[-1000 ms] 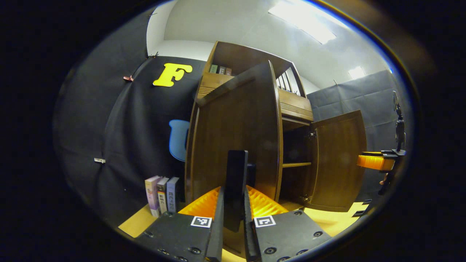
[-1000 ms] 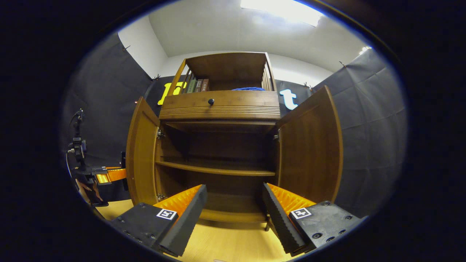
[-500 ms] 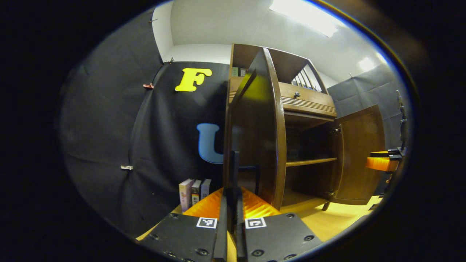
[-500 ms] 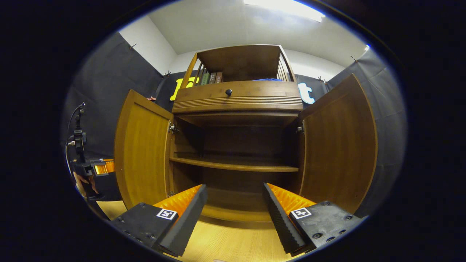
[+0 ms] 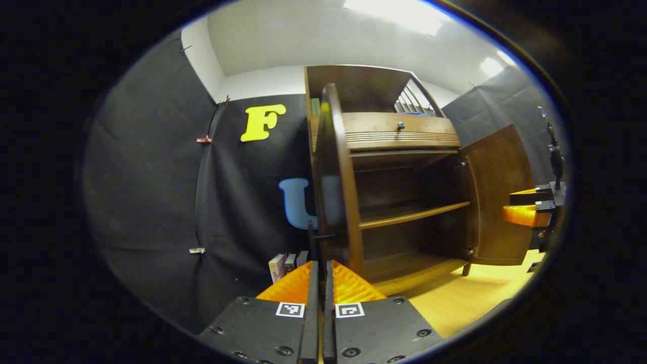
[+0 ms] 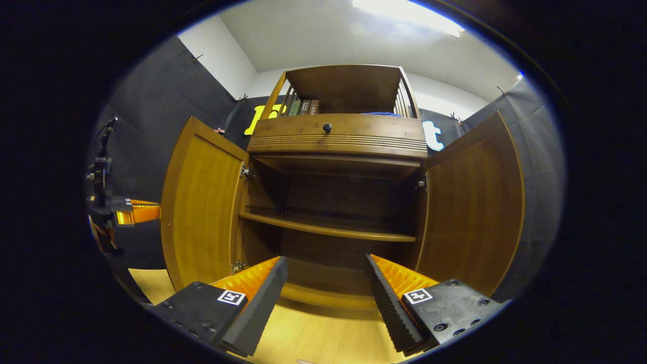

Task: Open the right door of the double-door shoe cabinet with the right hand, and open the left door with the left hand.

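The shoe cabinet [image 6: 336,151] stands upright against the black booth wall, both its tall doors swung outward on vertical hinges. In the right gripper view the left door [image 6: 202,207] and the right door [image 6: 472,202] flare toward the camera, inner faces showing, with a dim interior between them crossed by one horizontal shelf [image 6: 328,230]. Above the opening runs a drawer front with a dark knob [image 6: 327,128], and over that an open-sided top rack holding a few books [image 6: 302,107] and something blue. In the left gripper view the left door shows nearly edge-on, its long axis vertical, free edge toward the camera. The left claw [image 5: 319,275] is clenched, its fingers pressed close with only a thin slit between them; a thin dark bar, seemingly the door's handle [image 5: 317,237], rises just beyond the tips, and I cannot tell whether the fingers pinch it. The right claw [image 6: 326,283] is released, fingers spread wide with nothing between them, pointing into the lower compartment above the wooden floor [image 6: 323,344]. Several books [image 5: 287,264] stand on the floor beside the cabinet's left flank, near the wall.
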`<control>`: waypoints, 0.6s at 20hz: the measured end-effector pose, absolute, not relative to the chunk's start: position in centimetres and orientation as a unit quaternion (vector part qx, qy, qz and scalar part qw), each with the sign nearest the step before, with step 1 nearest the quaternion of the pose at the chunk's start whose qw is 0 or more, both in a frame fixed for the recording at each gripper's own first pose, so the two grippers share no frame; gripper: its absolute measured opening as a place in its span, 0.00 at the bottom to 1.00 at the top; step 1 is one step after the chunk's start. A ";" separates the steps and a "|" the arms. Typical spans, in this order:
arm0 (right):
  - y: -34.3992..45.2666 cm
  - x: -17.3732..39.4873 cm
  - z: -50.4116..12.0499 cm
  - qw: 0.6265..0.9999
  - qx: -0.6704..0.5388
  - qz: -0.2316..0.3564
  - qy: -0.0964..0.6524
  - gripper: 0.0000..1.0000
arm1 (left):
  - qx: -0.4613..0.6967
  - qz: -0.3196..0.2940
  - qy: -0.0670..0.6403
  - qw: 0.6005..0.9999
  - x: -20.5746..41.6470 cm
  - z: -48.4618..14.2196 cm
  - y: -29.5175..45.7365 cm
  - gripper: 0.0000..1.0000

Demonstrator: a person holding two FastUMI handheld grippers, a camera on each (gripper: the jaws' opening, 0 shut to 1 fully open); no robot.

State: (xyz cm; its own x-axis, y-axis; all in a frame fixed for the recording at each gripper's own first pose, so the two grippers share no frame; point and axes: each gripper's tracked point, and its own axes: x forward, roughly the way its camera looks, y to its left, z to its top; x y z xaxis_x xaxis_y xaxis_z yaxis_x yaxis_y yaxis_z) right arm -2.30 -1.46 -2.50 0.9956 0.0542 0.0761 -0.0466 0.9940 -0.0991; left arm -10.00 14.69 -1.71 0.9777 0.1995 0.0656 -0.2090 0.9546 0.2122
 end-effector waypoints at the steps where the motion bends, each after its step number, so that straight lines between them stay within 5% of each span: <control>1: -1.3 -2.7 -2.4 0.998 -0.045 0.031 -0.041 0.98 | 0.109 0.088 -0.021 0.990 -10.3 -1.5 13.3 0.08; 8: -4.0 -5.8 -2.0 0.998 -0.051 0.004 -0.041 0.98 | 0.055 -0.035 0.014 0.998 -7.5 -3.6 4.9 0.12; 12: -6.3 -7.5 -0.9 0.997 -0.058 -0.019 -0.047 0.98 | 0.031 -0.042 0.000 0.999 -5.6 -2.5 3.1 0.54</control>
State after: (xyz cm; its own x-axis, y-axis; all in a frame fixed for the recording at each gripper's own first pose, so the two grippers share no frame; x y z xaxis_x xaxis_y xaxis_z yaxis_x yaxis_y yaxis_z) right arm -7.50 -6.26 -0.88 0.9949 -0.0334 0.0952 0.0443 0.9925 -0.1143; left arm -5.57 3.10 -2.51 0.9965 -0.0833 -0.0027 0.0834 0.9946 0.0623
